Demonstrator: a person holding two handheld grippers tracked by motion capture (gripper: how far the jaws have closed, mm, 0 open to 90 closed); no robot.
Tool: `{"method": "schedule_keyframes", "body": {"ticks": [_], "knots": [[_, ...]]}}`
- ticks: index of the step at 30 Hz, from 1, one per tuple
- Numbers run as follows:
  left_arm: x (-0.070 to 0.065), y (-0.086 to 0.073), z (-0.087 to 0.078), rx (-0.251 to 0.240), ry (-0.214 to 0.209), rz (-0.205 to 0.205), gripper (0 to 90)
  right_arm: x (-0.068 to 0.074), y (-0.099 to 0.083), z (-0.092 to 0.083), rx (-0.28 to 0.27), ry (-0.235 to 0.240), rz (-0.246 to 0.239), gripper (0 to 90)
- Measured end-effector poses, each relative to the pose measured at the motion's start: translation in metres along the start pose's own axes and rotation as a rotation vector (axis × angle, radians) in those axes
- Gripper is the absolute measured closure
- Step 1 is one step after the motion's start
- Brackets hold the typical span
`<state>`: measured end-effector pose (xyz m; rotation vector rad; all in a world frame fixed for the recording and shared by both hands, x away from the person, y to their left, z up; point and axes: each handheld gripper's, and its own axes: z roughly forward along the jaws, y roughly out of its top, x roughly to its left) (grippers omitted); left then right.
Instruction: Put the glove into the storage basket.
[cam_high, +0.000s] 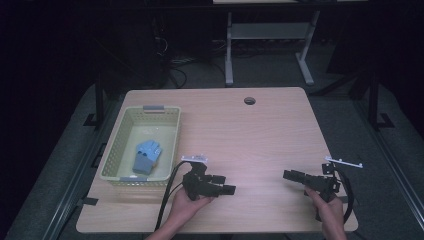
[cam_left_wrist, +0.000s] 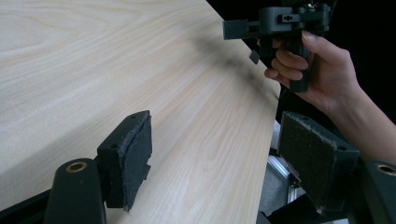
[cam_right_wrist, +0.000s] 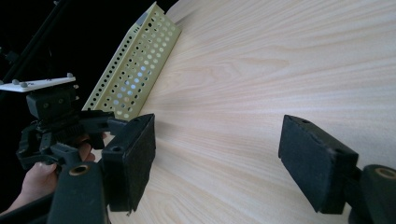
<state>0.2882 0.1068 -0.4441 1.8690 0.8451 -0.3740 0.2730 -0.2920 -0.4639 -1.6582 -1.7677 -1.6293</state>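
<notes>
Blue glove (cam_high: 146, 155) lying inside pale green basket (cam_high: 116, 145) at far left, my left gripper (cam_high: 226, 184) released beside it, my right gripper (cam_high: 289, 175) released, well apart, bare wooden table (cam_high: 260, 135) between.

Table (cam_high: 260, 130): pale wood-grain top, smooth, with a soft sheen. Left gripper (cam_left_wrist: 215, 154) and right gripper (cam_right_wrist: 219, 154): matt black plastic bodies; the jaws, standing apart, are faced with dark, rough, felt-like pads (cam_left_wrist: 140, 154), frayed at the edges. Basket (cam_high: 116, 150), beyond the left gripper: pale yellow-green perforated plastic. Glove (cam_high: 146, 155) inside it: blue, matt, cloth-like.
</notes>
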Motion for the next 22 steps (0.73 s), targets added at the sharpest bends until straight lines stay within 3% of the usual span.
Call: {"method": "schedule_keyframes", "body": {"ticks": [11, 22], "knots": [[-0.009, -0.022, -0.003, 0.025, -0.015, 0.029, 26.0, -0.001, -0.007, 0.001, -0.02, 0.022, -0.011, 26.8], [-0.01, -0.021, -0.004, 0.008, -0.031, 0.046, 26.0, 0.005, -0.01, 0.01, -0.012, 0.06, -0.05, 26.2]]}}
